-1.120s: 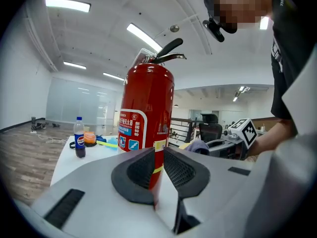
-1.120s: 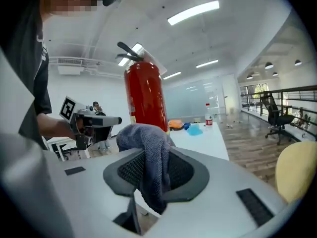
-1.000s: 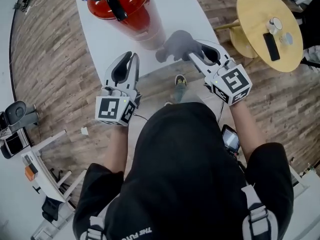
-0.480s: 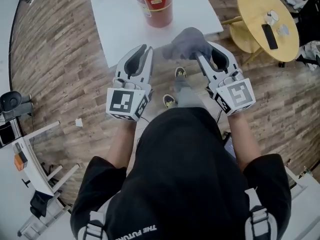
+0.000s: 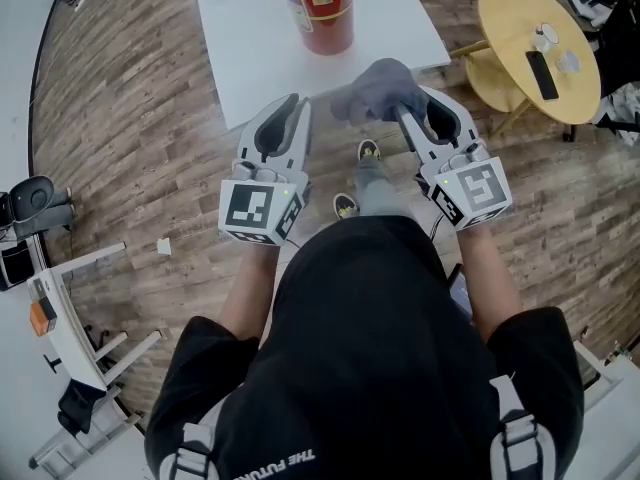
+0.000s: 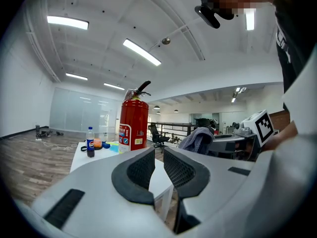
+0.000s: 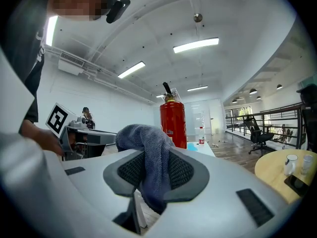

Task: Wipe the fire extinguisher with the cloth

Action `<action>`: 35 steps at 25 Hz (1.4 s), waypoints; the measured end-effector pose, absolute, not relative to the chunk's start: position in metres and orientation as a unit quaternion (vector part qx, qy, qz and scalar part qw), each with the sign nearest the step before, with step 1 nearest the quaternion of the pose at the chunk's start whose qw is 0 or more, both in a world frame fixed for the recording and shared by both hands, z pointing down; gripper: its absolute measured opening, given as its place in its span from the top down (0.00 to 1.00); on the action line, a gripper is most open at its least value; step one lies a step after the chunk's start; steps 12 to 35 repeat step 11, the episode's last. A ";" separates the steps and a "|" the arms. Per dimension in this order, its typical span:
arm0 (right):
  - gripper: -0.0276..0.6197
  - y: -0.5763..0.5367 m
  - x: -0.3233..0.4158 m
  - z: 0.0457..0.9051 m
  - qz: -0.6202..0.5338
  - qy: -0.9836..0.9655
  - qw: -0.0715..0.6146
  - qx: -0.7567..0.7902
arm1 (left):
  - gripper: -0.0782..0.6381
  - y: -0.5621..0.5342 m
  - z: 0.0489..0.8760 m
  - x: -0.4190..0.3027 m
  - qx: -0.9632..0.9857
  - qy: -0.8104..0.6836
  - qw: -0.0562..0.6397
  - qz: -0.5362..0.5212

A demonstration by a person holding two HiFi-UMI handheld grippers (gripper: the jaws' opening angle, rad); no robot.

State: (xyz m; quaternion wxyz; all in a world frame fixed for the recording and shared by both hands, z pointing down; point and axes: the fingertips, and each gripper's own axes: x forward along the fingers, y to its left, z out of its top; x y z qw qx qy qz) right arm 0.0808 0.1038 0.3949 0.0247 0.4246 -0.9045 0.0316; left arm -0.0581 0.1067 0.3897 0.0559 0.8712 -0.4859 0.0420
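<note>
- Right gripper (image 7: 154,168): jaws clamped on the cloth (image 7: 146,145); one fold is pinched between the ribbed pads and the rest is bunched over the top, probably so the loose wad meets the surface first.
- Left gripper (image 6: 158,166): jaws drawn almost together with only a slit between the ribbed pads; nothing in them; it hovers beside the right, likely spare for steadying.
- Cloth: grey-blue terry; soft, nappy, crumpled.
- Fire extinguisher (image 5: 324,10): glossy red cylinder with a black lever and paper labels; upright near the white table's (image 5: 250,58) front edge, apart from both grippers; wiping apparently not begun.
</note>
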 end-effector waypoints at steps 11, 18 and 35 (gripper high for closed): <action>0.79 0.098 0.095 0.392 0.019 -0.902 0.035 0.430 | 0.79 0.101 0.395 -0.047 0.878 -0.473 0.062 0.042; 0.79 0.098 0.095 0.392 0.019 -0.902 0.035 0.430 | 0.79 0.101 0.395 -0.047 0.878 -0.473 0.062 0.042; 0.79 0.098 0.095 0.392 0.019 -0.902 0.035 0.430 | 0.79 0.101 0.395 -0.047 0.878 -0.473 0.062 0.042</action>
